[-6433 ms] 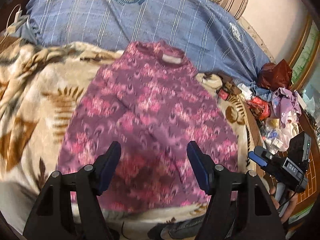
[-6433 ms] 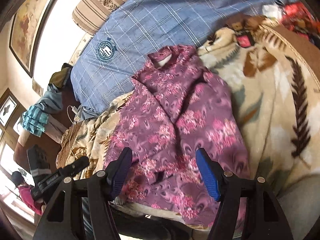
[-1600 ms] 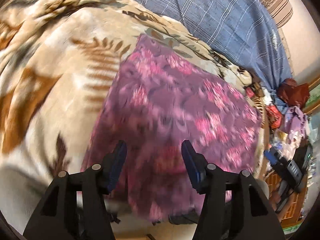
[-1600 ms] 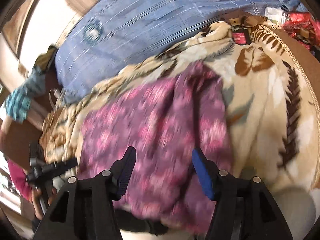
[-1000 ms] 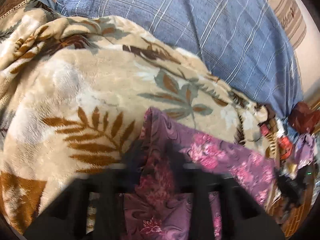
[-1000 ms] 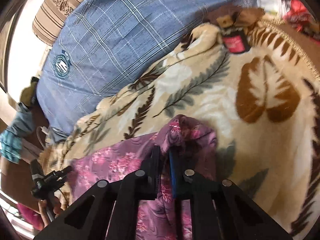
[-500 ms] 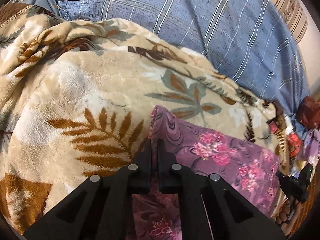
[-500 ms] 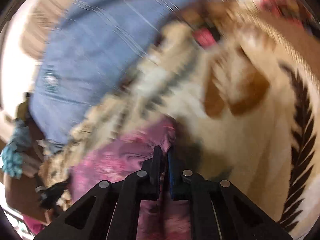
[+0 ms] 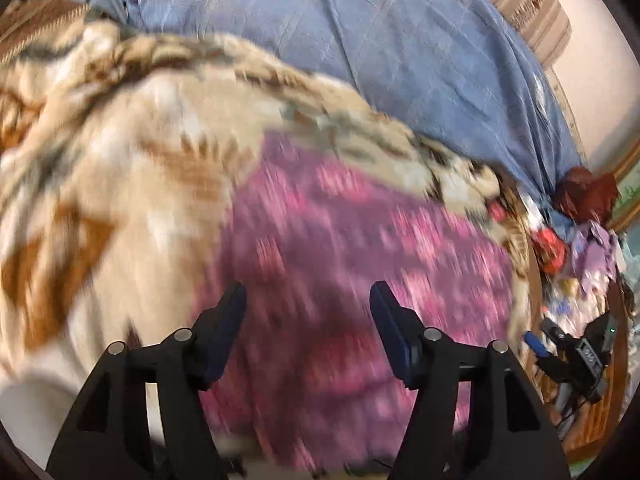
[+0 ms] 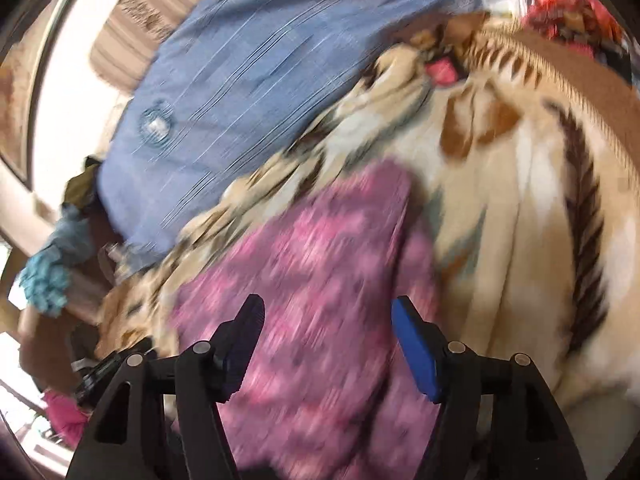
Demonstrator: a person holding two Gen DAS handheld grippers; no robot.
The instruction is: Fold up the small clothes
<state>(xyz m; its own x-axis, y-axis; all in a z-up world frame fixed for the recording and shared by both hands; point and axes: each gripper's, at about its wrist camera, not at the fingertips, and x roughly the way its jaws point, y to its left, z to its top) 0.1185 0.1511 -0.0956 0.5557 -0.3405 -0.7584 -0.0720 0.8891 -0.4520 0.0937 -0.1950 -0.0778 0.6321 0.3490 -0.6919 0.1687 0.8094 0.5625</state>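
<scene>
While both views are smeared by motion blur, the main things are plain enough. A purple and pink floral garment (image 9: 352, 264) lies on a cream blanket (image 9: 132, 208) printed with brown leaves, spread over the bed. Its far edge looks like 1 straight fold line, though the blur hides any finer detail of how it is layered. Beyond the blanket sits a blue plaid cover (image 9: 420, 52) with a round emblem, and past that a striped pillow (image 9: 532, 4) against the wall.

The left hand-held gripper (image 9: 306, 312) hangs above the garment's near part with its 2 dark blue pads spread wide apart and nothing between them. The right hand-held gripper (image 10: 326, 330) is likewise over the garment (image 10: 320, 280), its jaws parted wide and holding nothing. From the left wrist view, the right hand-held gripper also shows at the far right edge (image 9: 576, 348), off the side of the blanket.

A jumble of red and lilac items (image 9: 576, 232) is heaped at the right side of the bed.
</scene>
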